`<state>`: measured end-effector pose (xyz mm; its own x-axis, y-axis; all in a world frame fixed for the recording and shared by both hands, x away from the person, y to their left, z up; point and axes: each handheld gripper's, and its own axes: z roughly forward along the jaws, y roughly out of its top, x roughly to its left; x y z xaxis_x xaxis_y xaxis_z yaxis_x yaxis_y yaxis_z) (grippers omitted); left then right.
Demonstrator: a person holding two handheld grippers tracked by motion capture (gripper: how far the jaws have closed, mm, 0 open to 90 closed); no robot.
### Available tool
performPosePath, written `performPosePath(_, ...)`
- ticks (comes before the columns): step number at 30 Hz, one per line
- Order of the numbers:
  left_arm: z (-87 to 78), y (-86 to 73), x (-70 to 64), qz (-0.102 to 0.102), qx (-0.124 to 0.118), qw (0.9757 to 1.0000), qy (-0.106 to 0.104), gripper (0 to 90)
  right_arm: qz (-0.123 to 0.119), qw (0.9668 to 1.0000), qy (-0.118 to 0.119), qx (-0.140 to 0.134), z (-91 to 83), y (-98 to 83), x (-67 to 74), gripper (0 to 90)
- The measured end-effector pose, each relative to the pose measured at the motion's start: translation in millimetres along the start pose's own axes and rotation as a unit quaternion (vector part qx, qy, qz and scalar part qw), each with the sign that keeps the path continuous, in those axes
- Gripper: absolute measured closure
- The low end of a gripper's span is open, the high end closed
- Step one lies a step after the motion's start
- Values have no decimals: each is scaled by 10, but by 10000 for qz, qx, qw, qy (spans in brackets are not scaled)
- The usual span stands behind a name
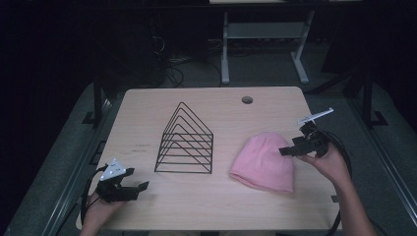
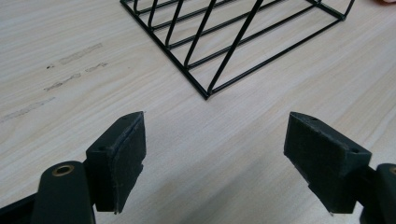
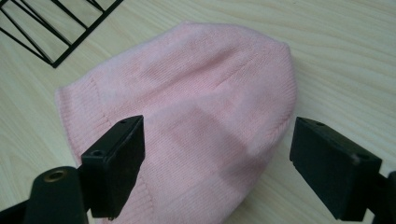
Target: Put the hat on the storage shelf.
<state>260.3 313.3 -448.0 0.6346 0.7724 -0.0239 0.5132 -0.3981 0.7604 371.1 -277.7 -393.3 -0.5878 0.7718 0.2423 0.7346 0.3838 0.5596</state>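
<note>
Seen from the high view, the pink knitted hat lies flat on the right half of the table, just beside the black wire rack, which stands at the middle with its triangular dividers upright. The right gripper hovers at the hat's far right edge, its fingers spread and pointing toward the knit, which suggests an approach for a pick. The left gripper waits low near the table's front left corner, well apart from the hat and a little off the rack's near corner; it looks parked there so as not to crowd the other hand.

From the left gripper view, the left gripper's fingers stand wide apart with nothing between them but bare wood. The rack's near corner sits ahead of them, not touched. A few faint scuff marks streak the wood to the left.

From the right gripper view, the right gripper's fingers are likewise spread, holding nothing. The hat spreads out directly beyond and beneath them, its ribbed brim toward the left finger and its rounded crown toward the upper right. The left finger overlaps the fabric in the picture, while the right finger sits off the hat's edge over the wood; whether either touches the knit I cannot tell. Straddling the edge this way would let the fingers pinch a fold of the soft material once they come down. A corner of the rack shows at the upper left.
</note>
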Motion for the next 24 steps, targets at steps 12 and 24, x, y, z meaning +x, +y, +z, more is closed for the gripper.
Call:
performPosePath(12,11,3,1,-14,-17,10000,-12,210,134,9996,-92,214,152,128,-91,176)
performPosePath(24,6,3,13,23,33,10000,-13,210,187,9988,-197,398,266,281,-139,178)
